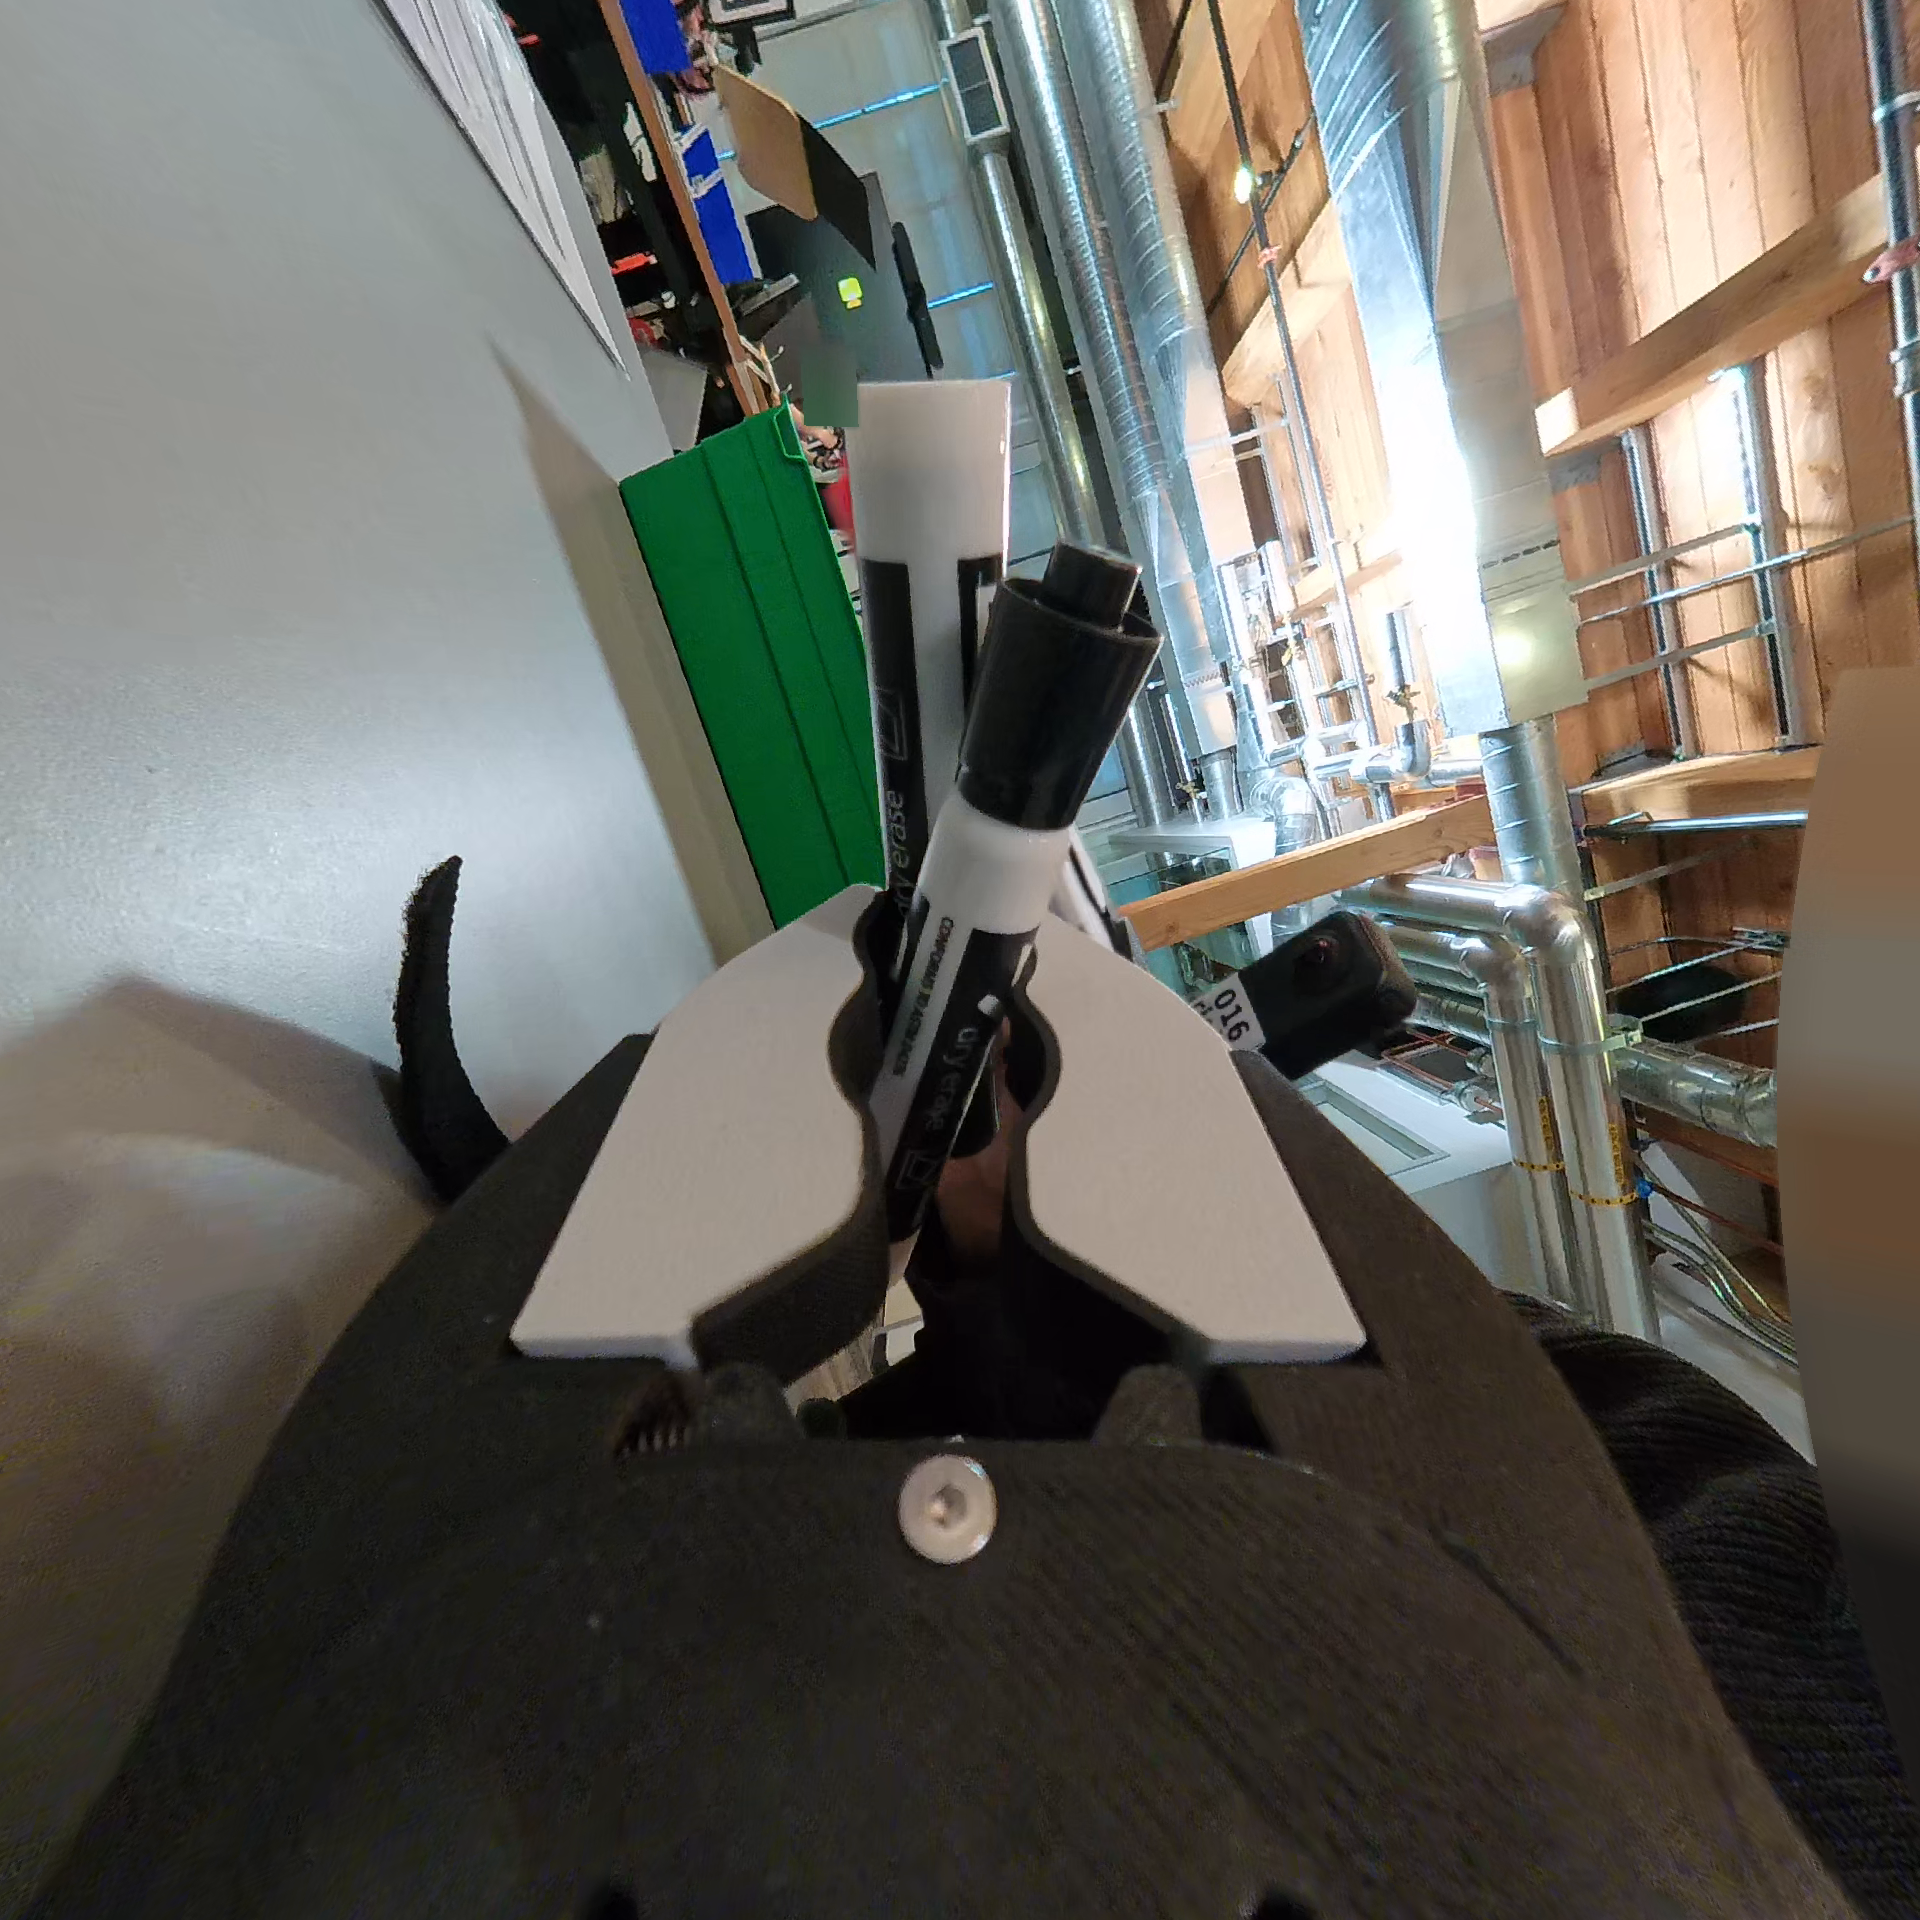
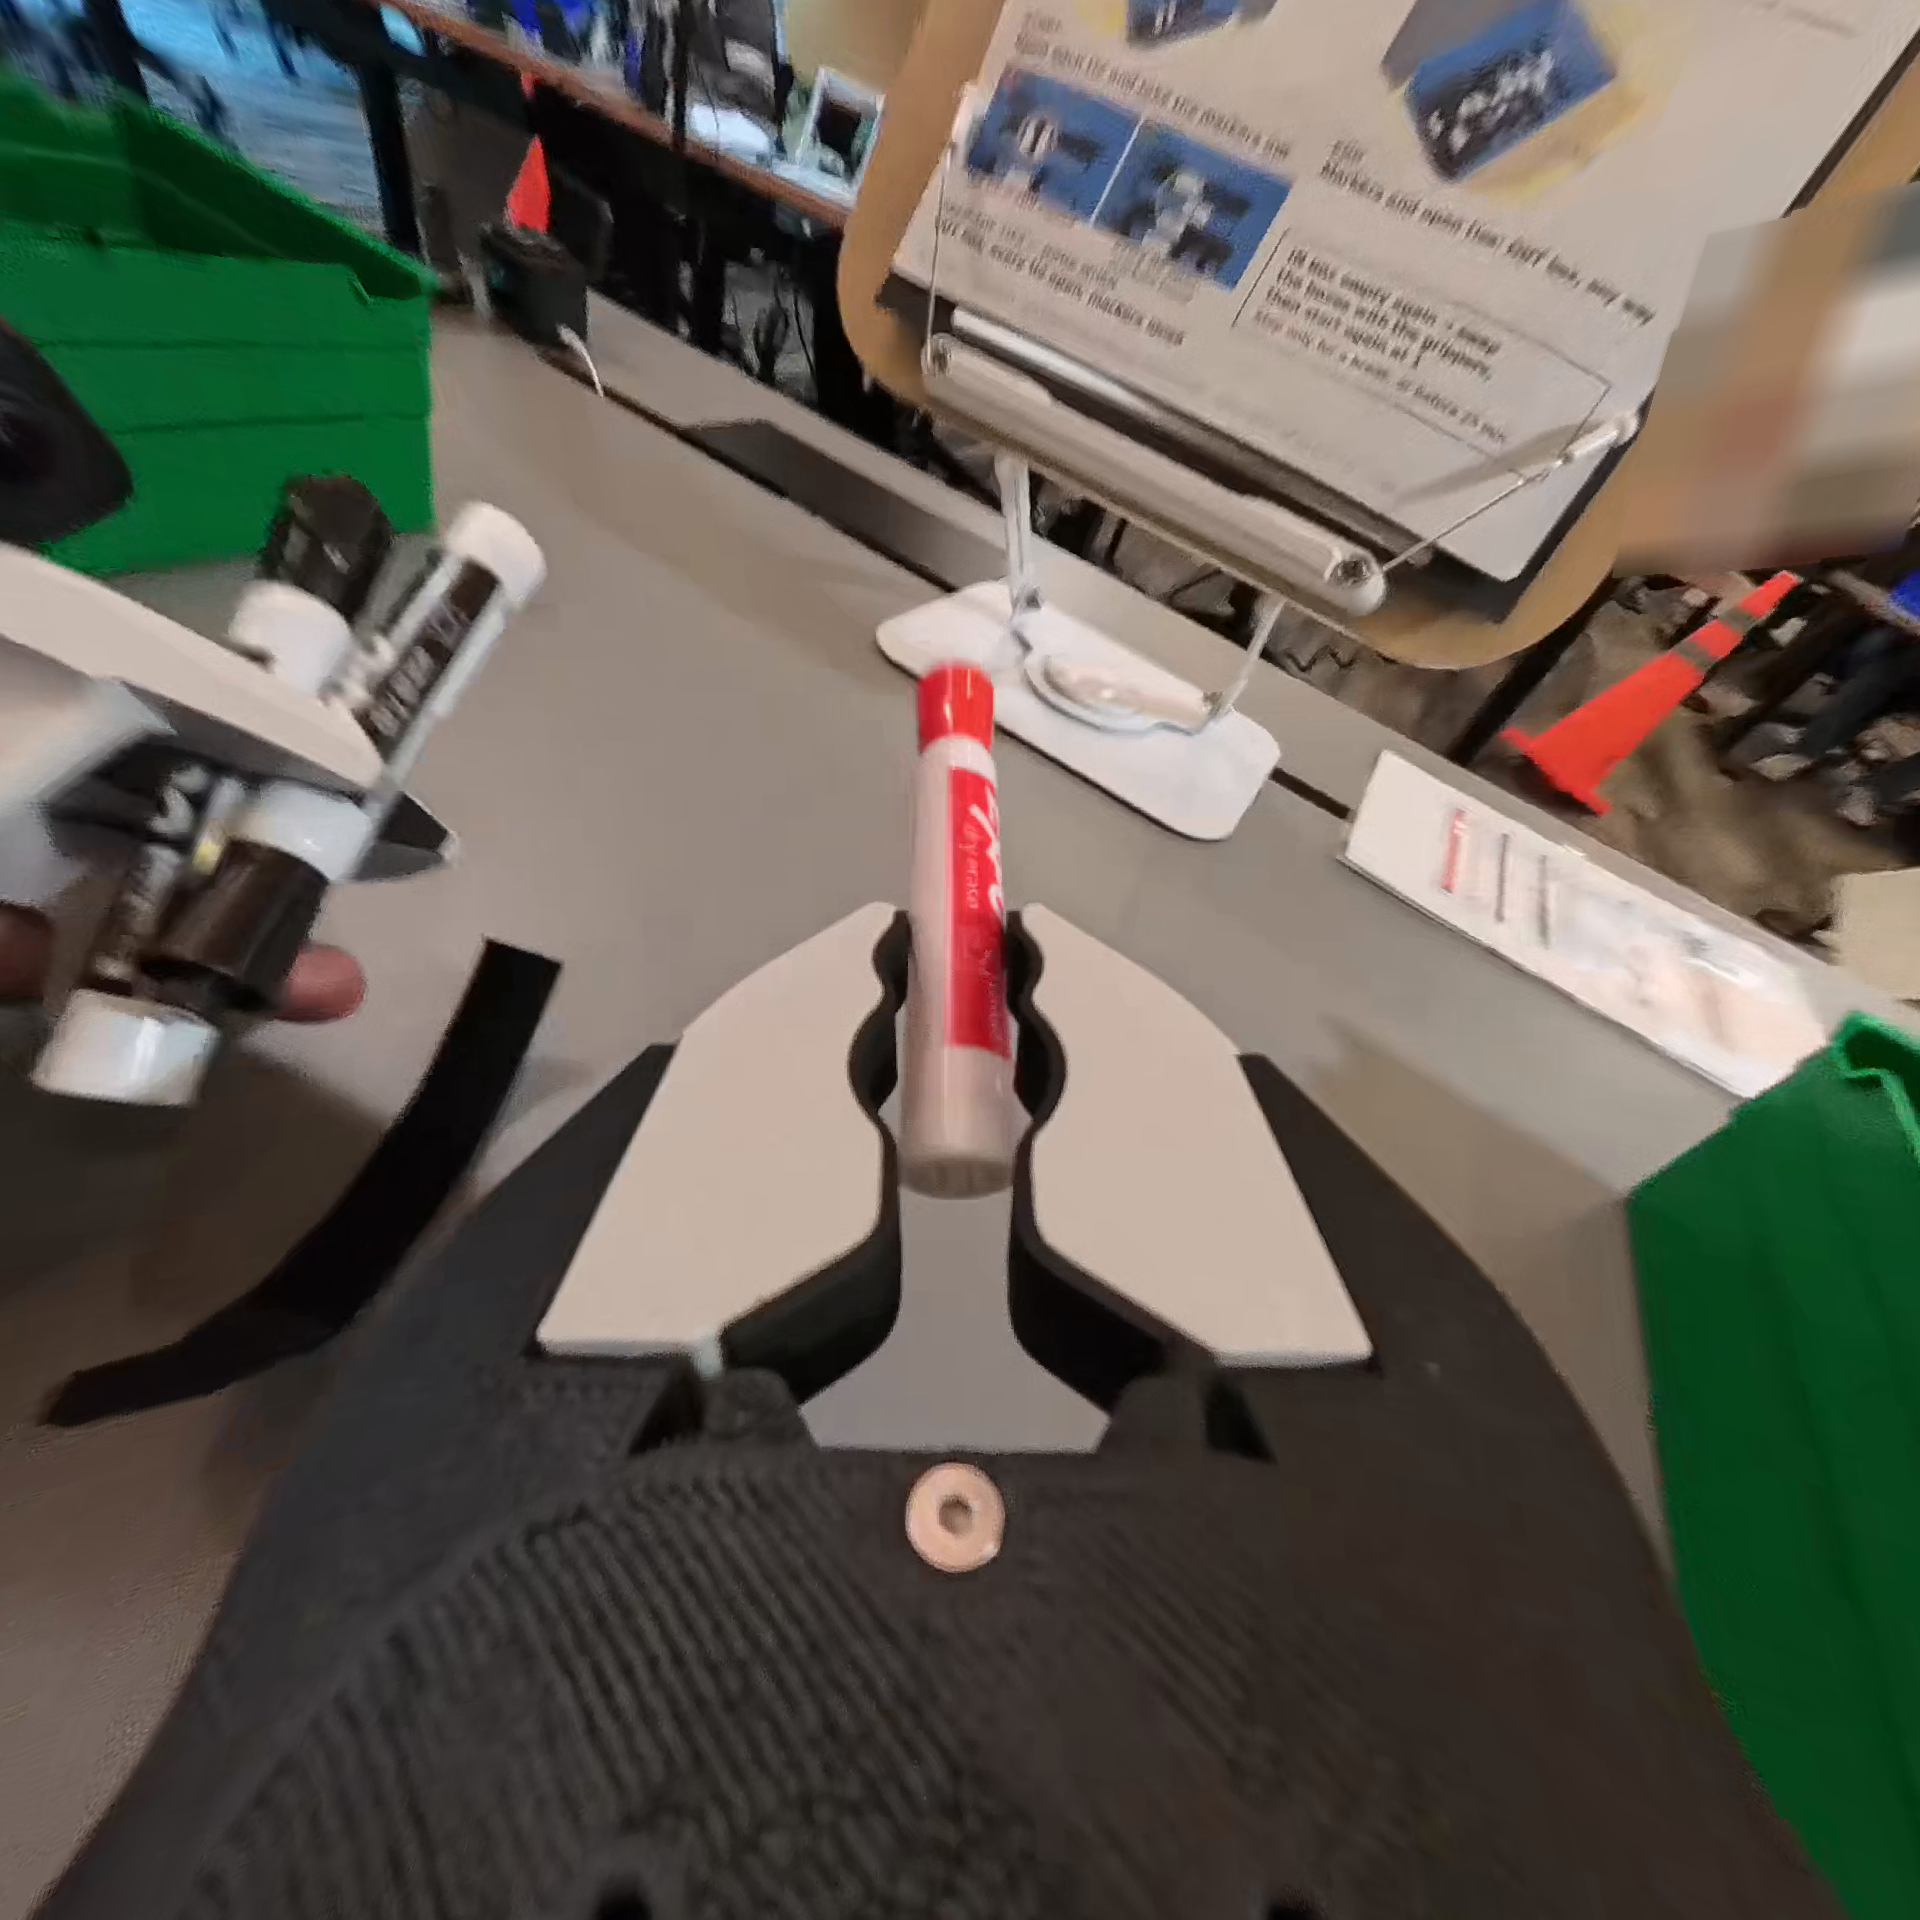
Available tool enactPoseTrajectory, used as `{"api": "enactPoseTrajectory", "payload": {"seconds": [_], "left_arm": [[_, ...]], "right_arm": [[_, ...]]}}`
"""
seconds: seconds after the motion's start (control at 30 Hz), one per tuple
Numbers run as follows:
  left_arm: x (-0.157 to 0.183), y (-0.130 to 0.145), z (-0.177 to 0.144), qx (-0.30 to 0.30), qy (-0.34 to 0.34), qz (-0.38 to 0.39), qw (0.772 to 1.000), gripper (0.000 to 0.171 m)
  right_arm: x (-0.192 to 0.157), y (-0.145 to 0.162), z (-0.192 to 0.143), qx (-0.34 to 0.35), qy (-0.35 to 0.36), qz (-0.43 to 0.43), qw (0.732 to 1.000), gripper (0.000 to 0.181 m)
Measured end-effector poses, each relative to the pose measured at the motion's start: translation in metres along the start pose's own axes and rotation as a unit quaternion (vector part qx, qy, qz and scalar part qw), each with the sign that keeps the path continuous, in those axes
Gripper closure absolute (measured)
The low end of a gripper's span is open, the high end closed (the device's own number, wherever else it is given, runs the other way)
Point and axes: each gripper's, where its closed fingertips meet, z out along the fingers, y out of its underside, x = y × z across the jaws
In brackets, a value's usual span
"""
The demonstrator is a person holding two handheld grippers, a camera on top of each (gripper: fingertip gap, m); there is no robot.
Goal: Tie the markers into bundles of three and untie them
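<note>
— Markers first: how many, counting outward from the grey table point(image 2: 727, 644)?

— One red marker point(image 2: 954, 914) sits above it, pinched between the right gripper point(image 2: 956, 966) fingers, which are closed tight on its smooth barrel, red cap pointing away. The left gripper point(image 1: 951, 997) is closed on a cluster of black markers point(image 1: 997, 862); I count at least three in the right wrist view, but blur keeps me from being sure.

— Any strap?

— One black fabric strap point(image 2: 343, 1195), fuzzy-textured, lies curved on the table below the left gripper.

— Containers?

— Two green plastic bins: one point(image 2: 218, 332) at the table's far left, one point(image 2: 1808, 1403) at its near right edge. Their contents are hidden.

— Beyond?

— One clipboard point(image 2: 1299, 312) on a wire stand, holding a printed sheet, at the table's far side. One flat laminated sheet point(image 2: 1579, 925) lies to its right.
</note>
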Motion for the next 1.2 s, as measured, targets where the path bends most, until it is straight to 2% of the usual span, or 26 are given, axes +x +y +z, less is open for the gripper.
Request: {"api": "enactPoseTrajectory", "payload": {"seconds": [0.03, 0.07, 0.1, 0.13, 0.17, 0.3, 0.43, 0.5, 0.57, 0.63, 0.67, 0.73, 0.8, 0.93, 0.97, 1.03, 1.1, 1.2], "left_arm": [[0.0, 0.0, 0.0, -0.001, 0.0, 0.0, 1.0, 0.153], [0.0, 0.001, 0.0, -0.002, 0.0, -0.001, 1.0, 0.153], [0.0, 0.001, 0.0, -0.003, 0.0, -0.001, 1.0, 0.153], [0.0, 0.002, 0.001, -0.004, 0.0, -0.001, 1.0, 0.153], [0.001, 0.003, 0.001, -0.007, 0.002, 0.001, 1.0, 0.153], [0.002, 0.004, 0.002, -0.011, 0.002, 0.007, 1.0, 0.152], [0.0, 0.001, 0.0, -0.003, 0.0, -0.001, 1.0, 0.152], [-0.001, 0.0, -0.001, 0.001, -0.001, -0.002, 1.0, 0.152], [-0.002, -0.001, -0.002, 0.003, -0.003, -0.004, 1.0, 0.152], [-0.002, -0.002, -0.002, 0.005, -0.002, -0.007, 1.0, 0.152], [-0.002, -0.002, -0.002, 0.005, -0.001, -0.008, 1.0, 0.152], [-0.002, -0.002, -0.002, 0.004, -0.001, -0.009, 1.0, 0.153], [-0.002, -0.002, -0.001, 0.004, 0.0, -0.011, 1.0, 0.153], [-0.002, -0.001, -0.001, 0.002, 0.0, -0.011, 1.0, 0.152], [-0.001, -0.001, -0.001, 0.002, 0.001, -0.01, 1.0, 0.153], [0.001, 0.0, -0.001, -0.002, 0.004, -0.008, 1.0, 0.152], [0.001, 0.002, 0.0, -0.007, 0.002, -0.003, 1.0, 0.152], [-0.001, 0.004, 0.0, -0.008, 0.0, -0.004, 1.0, 0.152]], "right_arm": [[-0.004, -0.005, -0.002, 0.017, -0.019, 0.051, 0.998, 0.164], [-0.007, -0.01, -0.004, 0.031, -0.048, 0.126, 0.99, 0.172], [-0.009, -0.013, -0.005, 0.035, -0.08, 0.199, 0.976, 0.181], [-0.008, -0.011, -0.005, 0.026, -0.094, 0.247, 0.964, 0.181], [-0.004, -0.008, -0.004, 0.016, -0.092, 0.257, 0.962, 0.181], [0.011, 0.01, 0.002, -0.028, -0.037, 0.165, 0.985, 0.181], [0.009, 0.006, -0.002, -0.027, -0.058, 0.16, 0.985, 0.179], [-0.007, 0.029, -0.001, -0.106, -0.096, 0.133, 0.981, 0.147], [-0.032, 0.064, -0.005, -0.212, -0.142, 0.11, 0.961, 0.111], [-0.053, 0.084, -0.012, -0.256, -0.167, 0.092, 0.948, 0.104], [-0.059, 0.088, -0.014, -0.266, -0.173, 0.079, 0.945, 0.105], [-0.057, 0.094, -0.013, -0.28, -0.154, 0.033, 0.947, 0.121], [-0.054, 0.11, -0.011, -0.304, -0.144, -0.006, 0.942, 0.161], [-0.048, 0.113, -0.008, -0.3, -0.156, 0.023, 0.941, 0.163], [-0.043, 0.107, -0.005, -0.282, -0.149, 0.027, 0.947, 0.163], [-0.034, 0.08, -0.001, -0.211, -0.149, 0.059, 0.964, 0.163], [-0.029, 0.043, -0.003, -0.12, -0.17, 0.131, 0.969, 0.162], [-0.028, 0.006, -0.015, -0.032, -0.218, 0.254, 0.942, 0.163]]}}
